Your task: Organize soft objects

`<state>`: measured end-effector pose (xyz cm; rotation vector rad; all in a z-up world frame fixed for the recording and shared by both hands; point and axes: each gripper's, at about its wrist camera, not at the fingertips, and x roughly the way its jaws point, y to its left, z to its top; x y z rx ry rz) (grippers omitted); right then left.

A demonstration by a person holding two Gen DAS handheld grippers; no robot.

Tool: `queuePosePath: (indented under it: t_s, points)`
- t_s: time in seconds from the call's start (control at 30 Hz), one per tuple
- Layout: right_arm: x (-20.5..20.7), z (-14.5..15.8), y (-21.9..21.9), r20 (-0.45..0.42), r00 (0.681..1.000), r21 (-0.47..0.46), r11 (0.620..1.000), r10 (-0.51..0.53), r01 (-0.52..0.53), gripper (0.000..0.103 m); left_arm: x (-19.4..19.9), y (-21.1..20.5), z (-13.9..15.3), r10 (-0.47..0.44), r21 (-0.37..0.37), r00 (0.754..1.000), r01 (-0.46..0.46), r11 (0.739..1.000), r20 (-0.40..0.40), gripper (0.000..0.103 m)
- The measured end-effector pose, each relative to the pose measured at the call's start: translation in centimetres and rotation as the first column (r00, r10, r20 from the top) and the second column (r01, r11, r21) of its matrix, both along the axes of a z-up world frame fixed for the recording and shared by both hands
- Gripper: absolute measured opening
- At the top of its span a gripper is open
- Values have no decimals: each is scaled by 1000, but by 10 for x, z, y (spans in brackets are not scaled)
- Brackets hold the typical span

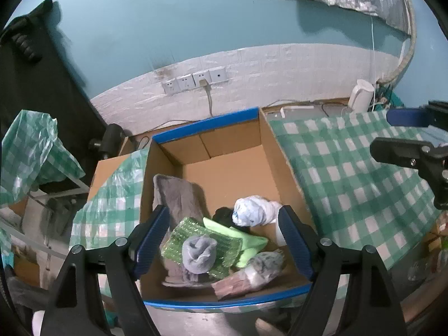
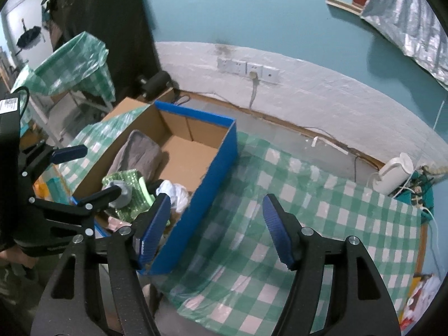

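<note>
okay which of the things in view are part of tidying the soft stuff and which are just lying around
Job: cardboard box, grey rolled sock, green sparkly cloth, white bundle, grey towel.
Lying about: white kettle, wall sockets, checked tablecloth.

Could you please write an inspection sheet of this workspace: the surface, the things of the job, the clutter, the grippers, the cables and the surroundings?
Surface: green checked cloth over the table, bare where visible.
Job's things: cardboard box with blue rim holds a grey rolled sock, green mesh cloth, lime cloth, white-blue bundle, grey towel, all at its near end.
Clutter: white kettle at the far corner.
Grippers: left gripper above the box, open, empty; right gripper above the cloth, open, empty.
Cables: one plug in the wall sockets; cords near the kettle.
Surroundings: teal wall, silver sheet.
</note>
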<state>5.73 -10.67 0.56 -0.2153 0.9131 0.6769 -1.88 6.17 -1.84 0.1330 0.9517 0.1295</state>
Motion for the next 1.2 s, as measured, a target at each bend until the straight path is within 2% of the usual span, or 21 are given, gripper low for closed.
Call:
queuePosePath:
  t_s: [0.1,0.13,0.27,0.4,0.47,0.57,0.9,1.2]
  points:
    - [-1,2,-9,14,1000,3,1000,-15,15,69,-1,-4,6,14,2,1000,-14,1000,16,84]
    - [-2,3,-12,20,1000,1,1000,-20,20,69,-1,-6,9,18,10,999,-19,1000,26,86]
    - [-4,6,-21,41,999,3,999,-34,34,69,-3,-14,18,30,50,997,-34,998,76,87]
    - [-4,8,-31,41,998,11,999,-53,53,69,-4,-20,27,37,29,994,-40,999,103,88]
    - [-3,8,-34,41,997,14,998,-61,60,69,-4,-23,30,42,30,992,-45,999,115,93]
    - [-4,7,-39,40,997,15,998,-69,69,69,-5,-28,32,39,42,992,-45,998,121,93]
    - [-3,6,-45,36,996,11,997,-77,77,69,-6,-33,37,49,4,992,-50,999,119,93]
    - [-3,6,-51,29,996,7,997,-80,79,69,-6,-43,35,28,37,993,-32,999,117,93]
